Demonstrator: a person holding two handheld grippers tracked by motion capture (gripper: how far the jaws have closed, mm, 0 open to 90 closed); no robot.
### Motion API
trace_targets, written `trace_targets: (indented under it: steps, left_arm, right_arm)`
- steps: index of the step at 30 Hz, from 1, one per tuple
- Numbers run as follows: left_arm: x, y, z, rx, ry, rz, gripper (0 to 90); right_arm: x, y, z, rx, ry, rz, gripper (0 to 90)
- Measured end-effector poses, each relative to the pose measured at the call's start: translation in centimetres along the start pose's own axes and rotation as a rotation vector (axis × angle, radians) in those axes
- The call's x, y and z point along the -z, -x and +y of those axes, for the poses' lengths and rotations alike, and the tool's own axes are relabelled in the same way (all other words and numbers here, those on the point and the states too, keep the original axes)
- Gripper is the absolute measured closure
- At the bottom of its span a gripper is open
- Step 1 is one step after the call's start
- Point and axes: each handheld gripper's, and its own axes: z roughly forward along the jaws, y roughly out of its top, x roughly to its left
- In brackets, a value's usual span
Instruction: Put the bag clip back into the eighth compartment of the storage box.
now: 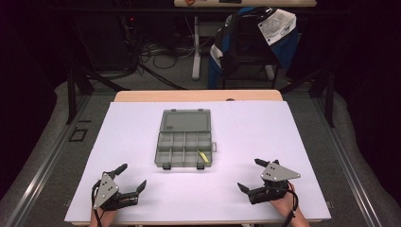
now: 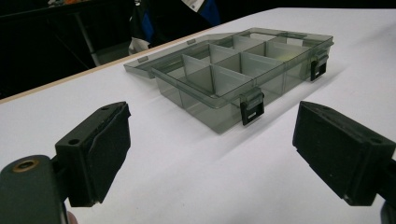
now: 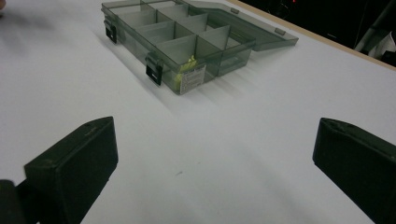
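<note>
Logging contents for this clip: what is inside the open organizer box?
The box holds one small yellow item in its near right compartment; the other compartments look empty. The tinted walls blur what the item is.

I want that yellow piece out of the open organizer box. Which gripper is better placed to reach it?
Probably the right gripper: the yellow piece lies in the organizer box's near right compartment, on its side. The left gripper is open too, but farther.

This is looking like a lab or recording studio. A white-covered wooden table [image 1: 142, 142] is standing inside a black metal frame [image 1: 71, 90], black curtains are hanging around it, loose black cables [image 1: 151, 54] are lying on the grey floor, and a blue-and-white jacket [image 1: 250, 33] is hanging over a chair.
</note>
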Motion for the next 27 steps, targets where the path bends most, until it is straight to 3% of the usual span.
trace_targets:
  steps: [16, 27]
  left_arm:
    - [-0.1, -0.1, 0.0, 0.002, -0.005, 0.001, 11.4]
    - [-0.2, -0.1, 0.0, 0.005, -0.004, 0.001, 11.4]
  right_arm:
    - [1.2, -0.9, -2.7, 0.018, 0.047, -0.037, 0.0]
    - [1.2, -1.3, -2.7, 0.036, 0.061, -0.038, 0.0]
